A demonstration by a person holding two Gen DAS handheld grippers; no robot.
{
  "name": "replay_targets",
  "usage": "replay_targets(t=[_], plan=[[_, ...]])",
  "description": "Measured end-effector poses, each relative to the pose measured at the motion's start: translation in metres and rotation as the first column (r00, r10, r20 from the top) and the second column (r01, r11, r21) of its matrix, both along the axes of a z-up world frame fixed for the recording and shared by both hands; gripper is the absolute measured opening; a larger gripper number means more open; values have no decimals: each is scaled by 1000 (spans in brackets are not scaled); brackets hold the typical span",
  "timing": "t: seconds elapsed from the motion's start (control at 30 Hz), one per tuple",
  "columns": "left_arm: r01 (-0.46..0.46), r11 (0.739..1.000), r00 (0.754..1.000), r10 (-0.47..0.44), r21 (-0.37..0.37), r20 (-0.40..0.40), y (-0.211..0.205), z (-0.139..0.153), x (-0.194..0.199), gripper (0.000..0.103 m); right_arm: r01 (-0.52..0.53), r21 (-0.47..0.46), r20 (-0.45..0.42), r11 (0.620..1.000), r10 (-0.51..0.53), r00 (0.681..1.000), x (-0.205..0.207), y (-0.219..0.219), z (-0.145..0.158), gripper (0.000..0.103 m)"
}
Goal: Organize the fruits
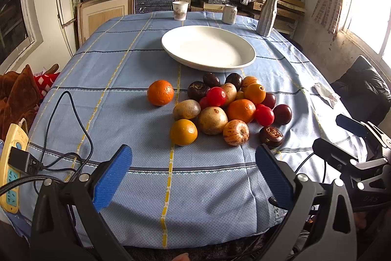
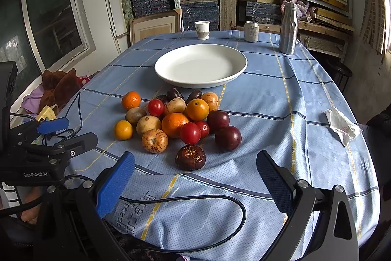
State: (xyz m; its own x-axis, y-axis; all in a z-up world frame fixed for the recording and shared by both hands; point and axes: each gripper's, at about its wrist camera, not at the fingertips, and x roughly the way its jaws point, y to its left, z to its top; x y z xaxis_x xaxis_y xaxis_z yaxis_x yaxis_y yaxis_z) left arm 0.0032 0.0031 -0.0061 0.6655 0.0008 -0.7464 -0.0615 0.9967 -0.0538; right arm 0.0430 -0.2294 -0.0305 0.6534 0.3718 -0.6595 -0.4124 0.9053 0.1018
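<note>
1. Left wrist view: the left gripper (image 1: 193,175) is hovering over the near table edge, jaws spread wide and gripping nothing. The fruit pile (image 1: 227,109) is lying on the blue tablecloth (image 1: 122,80), just before the white plate (image 1: 208,47); one orange (image 1: 160,92) is sitting apart.
2. Right wrist view: the right gripper (image 2: 195,184) is likewise gaping wide, empty, with a brown fruit (image 2: 190,157) lying nearest.

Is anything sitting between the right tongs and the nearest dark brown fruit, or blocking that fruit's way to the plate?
Only bare tablecloth lies between the right tongs and the dark brown fruit. The rest of the fruit pile sits between it and the white plate.
</note>
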Motion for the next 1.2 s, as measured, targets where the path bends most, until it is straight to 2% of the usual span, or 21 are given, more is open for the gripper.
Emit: replay_targets(t=[1.2], plan=[[-5,1000,1000,5,1,-10,1,-3,2,99,-2,7,-16,1000,2,1000,2,-1,-3,100]])
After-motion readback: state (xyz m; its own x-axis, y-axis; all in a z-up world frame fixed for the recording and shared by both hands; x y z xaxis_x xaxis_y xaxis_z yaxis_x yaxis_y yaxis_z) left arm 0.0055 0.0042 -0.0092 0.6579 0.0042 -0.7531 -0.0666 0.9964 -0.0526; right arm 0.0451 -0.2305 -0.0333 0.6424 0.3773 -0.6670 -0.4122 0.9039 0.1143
